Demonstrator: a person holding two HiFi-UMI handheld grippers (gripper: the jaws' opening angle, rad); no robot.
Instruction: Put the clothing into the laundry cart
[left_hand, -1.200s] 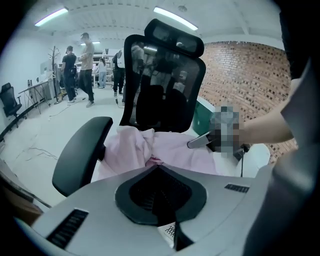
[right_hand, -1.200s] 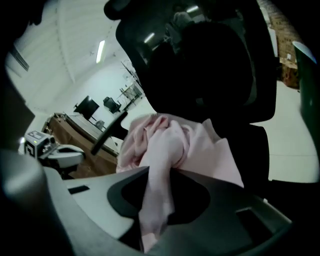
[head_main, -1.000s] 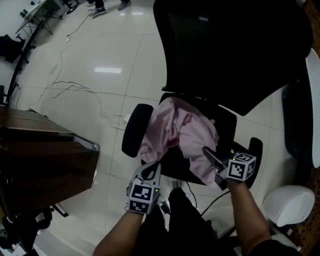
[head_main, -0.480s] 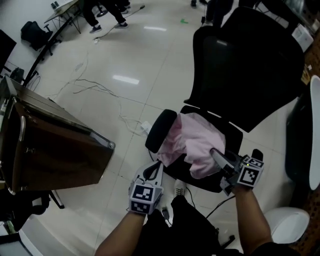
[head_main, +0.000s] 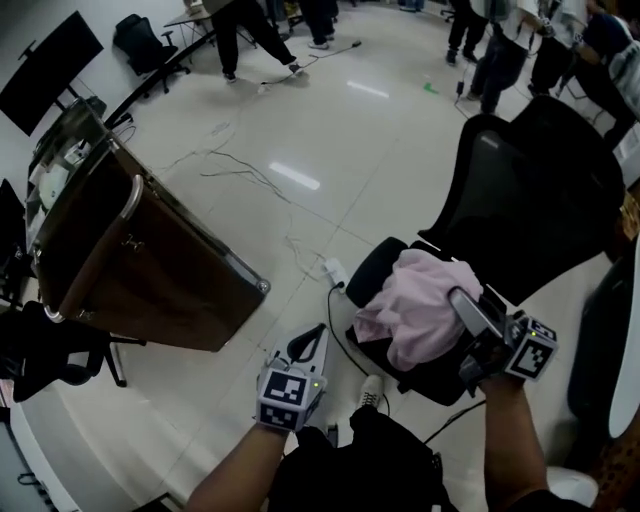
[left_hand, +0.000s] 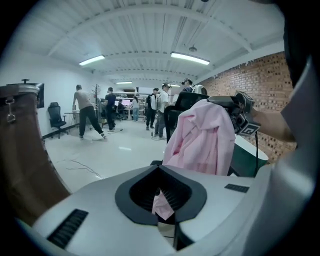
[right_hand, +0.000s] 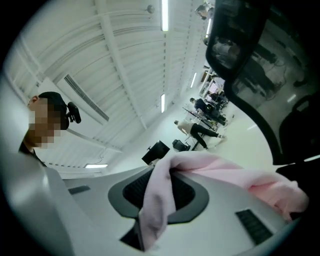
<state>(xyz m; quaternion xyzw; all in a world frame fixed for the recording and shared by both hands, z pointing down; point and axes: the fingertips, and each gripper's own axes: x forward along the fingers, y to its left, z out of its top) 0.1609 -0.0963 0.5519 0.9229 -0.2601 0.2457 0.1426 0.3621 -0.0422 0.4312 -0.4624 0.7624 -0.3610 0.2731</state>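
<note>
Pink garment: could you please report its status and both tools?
Right tool shut on pink garment above black chair. Left tool shut on pink cloth bit. Not yet in laundry cart, at left. Cables on floor between.

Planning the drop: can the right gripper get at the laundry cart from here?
Probably yes, with a swing or step left. The right gripper, shut on the pink garment, is over the chair; only open floor lies between it and the laundry cart.

The right hand-held gripper (right_hand: 156, 202) pinches a fold of pink clothing (right_hand: 235, 172), which drapes off to the right.
</note>
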